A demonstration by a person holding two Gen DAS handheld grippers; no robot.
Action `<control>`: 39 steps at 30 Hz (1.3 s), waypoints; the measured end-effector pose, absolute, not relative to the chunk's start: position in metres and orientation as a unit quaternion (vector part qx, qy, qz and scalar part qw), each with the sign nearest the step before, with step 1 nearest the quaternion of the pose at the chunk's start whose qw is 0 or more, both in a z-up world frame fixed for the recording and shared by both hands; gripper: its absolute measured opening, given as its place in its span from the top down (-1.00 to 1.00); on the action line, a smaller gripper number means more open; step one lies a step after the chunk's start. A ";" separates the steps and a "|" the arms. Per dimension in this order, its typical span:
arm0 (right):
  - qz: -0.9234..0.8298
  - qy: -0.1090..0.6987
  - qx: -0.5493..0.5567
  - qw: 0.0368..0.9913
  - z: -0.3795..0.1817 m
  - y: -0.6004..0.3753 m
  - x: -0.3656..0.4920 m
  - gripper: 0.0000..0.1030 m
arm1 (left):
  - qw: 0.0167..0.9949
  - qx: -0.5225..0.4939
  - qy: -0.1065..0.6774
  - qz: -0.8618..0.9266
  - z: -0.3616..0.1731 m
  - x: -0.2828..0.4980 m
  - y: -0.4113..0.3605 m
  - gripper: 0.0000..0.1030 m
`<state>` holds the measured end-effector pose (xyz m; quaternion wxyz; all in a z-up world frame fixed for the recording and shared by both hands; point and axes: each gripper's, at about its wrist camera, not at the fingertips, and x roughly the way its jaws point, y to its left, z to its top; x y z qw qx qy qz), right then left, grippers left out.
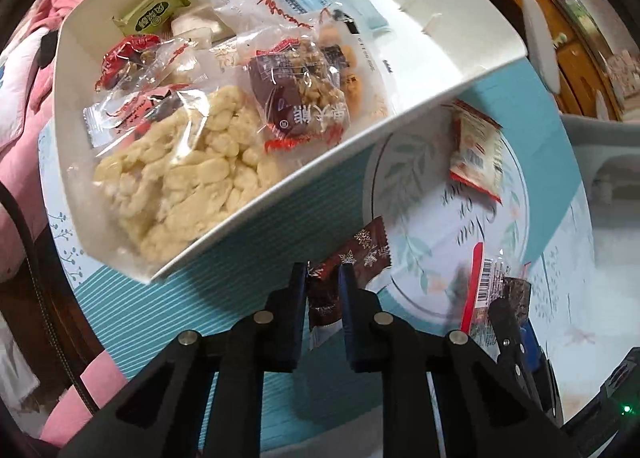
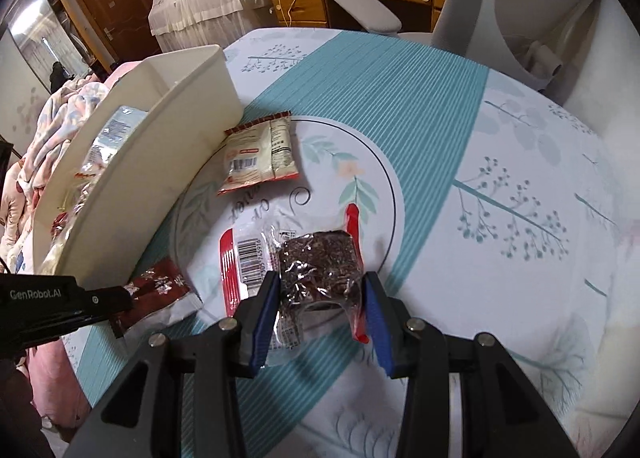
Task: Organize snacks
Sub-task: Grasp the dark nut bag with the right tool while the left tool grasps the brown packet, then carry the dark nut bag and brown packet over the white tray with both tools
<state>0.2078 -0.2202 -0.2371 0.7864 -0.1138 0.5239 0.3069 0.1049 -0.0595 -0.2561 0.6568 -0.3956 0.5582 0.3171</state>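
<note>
Left tongs (image 1: pixel 323 290) pinch the snowflake packet (image 1: pixel 352 258); right tongs (image 2: pixel 318 298) squeeze a light, crinkly clear packet (image 2: pixel 316 270) at six o'clock.

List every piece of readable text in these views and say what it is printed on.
"GenRobot.AI": on the left hand-held gripper, seen from the right wrist view.
Three large Chinese characters, upside down, on the walnut snack packet in the white box: not confidently readable.
Barcode digits on the dark snack packet: too blurred.

Glossy plastic wrappers (image 1: pixel 304 98); matt white box (image 1: pixel 460 70).
</note>
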 end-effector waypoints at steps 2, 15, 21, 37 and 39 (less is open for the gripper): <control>0.303 0.520 -0.112 0.791 -0.230 -0.223 0.203 0.19 | 0.661 -0.392 0.562 0.306 -0.248 0.097 -0.064 0.76; 0.265 0.492 -0.080 0.825 -0.180 -0.235 0.169 0.19 | 0.659 -0.349 0.637 0.194 -0.196 0.091 -0.058 0.78; 0.251 0.483 -0.061 0.837 -0.160 -0.222 0.142 0.19 | 0.670 -0.300 0.664 0.143 -0.164 0.085 -0.035 0.78; 0.219 0.465 0.013 0.858 -0.133 -0.138 0.079 0.19 | 0.722 -0.199 0.658 0.077 -0.114 0.101 0.065 0.79; 0.216 0.465 0.021 0.858 -0.135 -0.126 0.073 0.18 | 0.726 -0.192 0.656 0.074 -0.116 0.104 0.078 0.78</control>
